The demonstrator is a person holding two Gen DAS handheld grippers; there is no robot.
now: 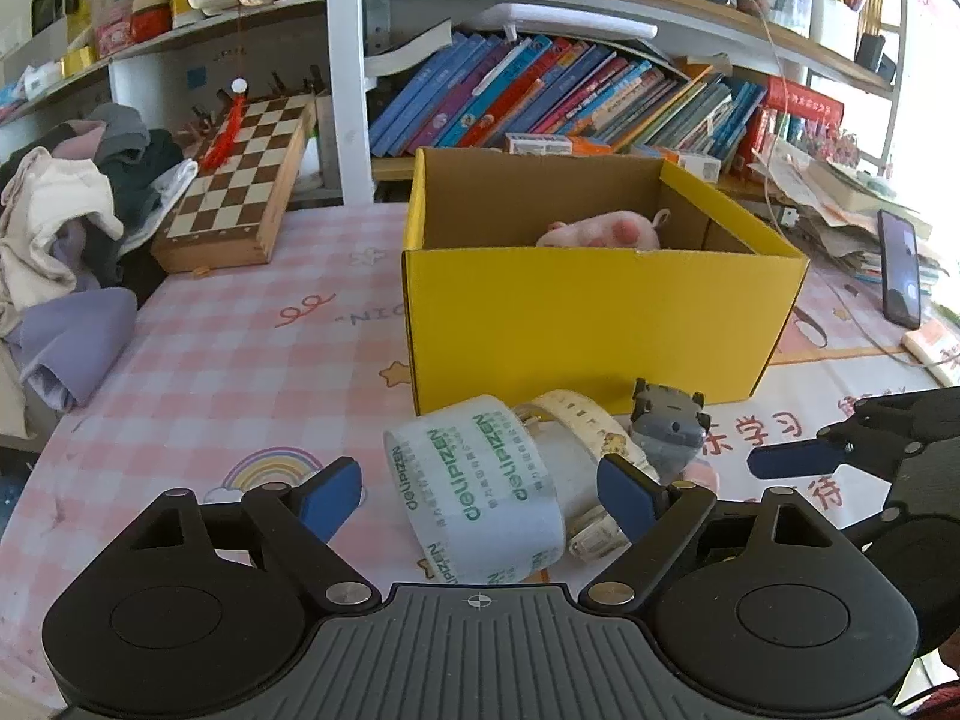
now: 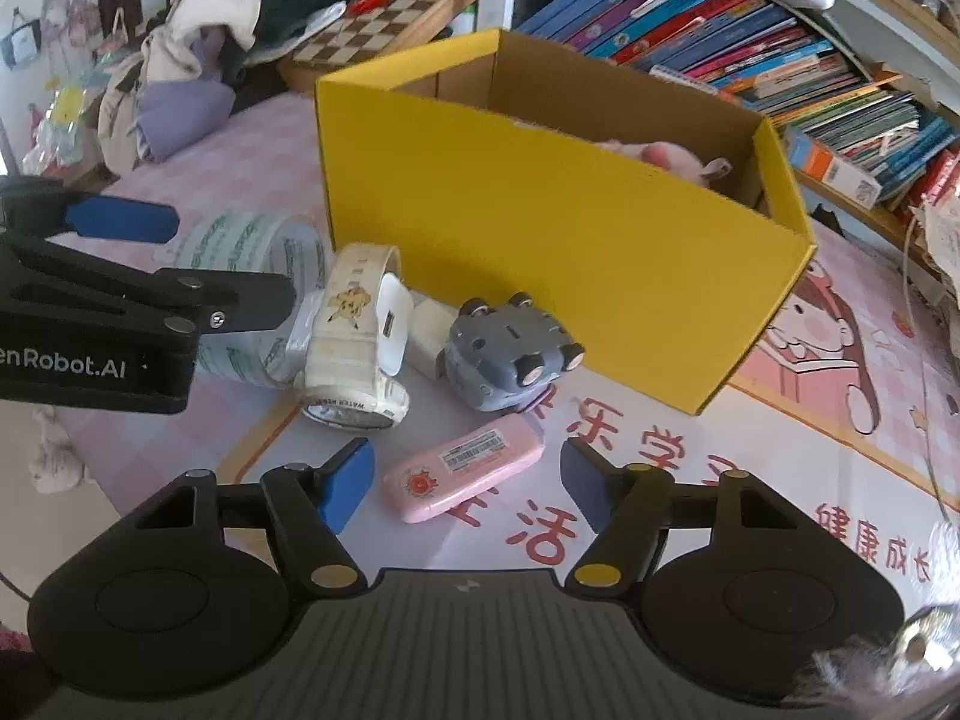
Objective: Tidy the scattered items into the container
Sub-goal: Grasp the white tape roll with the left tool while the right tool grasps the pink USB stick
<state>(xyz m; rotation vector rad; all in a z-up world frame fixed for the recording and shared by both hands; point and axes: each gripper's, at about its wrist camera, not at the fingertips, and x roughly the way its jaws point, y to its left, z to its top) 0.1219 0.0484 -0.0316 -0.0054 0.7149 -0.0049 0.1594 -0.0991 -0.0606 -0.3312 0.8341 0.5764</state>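
one tape roll (image 1: 480,492), one watch (image 2: 354,330), one toy car (image 2: 510,354), one box (image 2: 540,228).

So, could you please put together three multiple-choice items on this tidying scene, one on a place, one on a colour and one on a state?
1. Where does the roll of tape lie?
A. inside the box
B. on the table in front of the yellow box
C. on the chessboard

2. What colour is the flat case lying between the right hand-held gripper fingers?
A. pink
B. green
C. black

3. What state is the left hand-held gripper in?
A. shut on the tape
B. open, with the tape between its fingers
C. shut on the grey toy car

Answers: 1 B, the roll rests on the checked cloth ahead of the box's front wall. 2 A, the case is pale pink with a barcode label. 3 B, both blue pads stand clear of the roll's sides.
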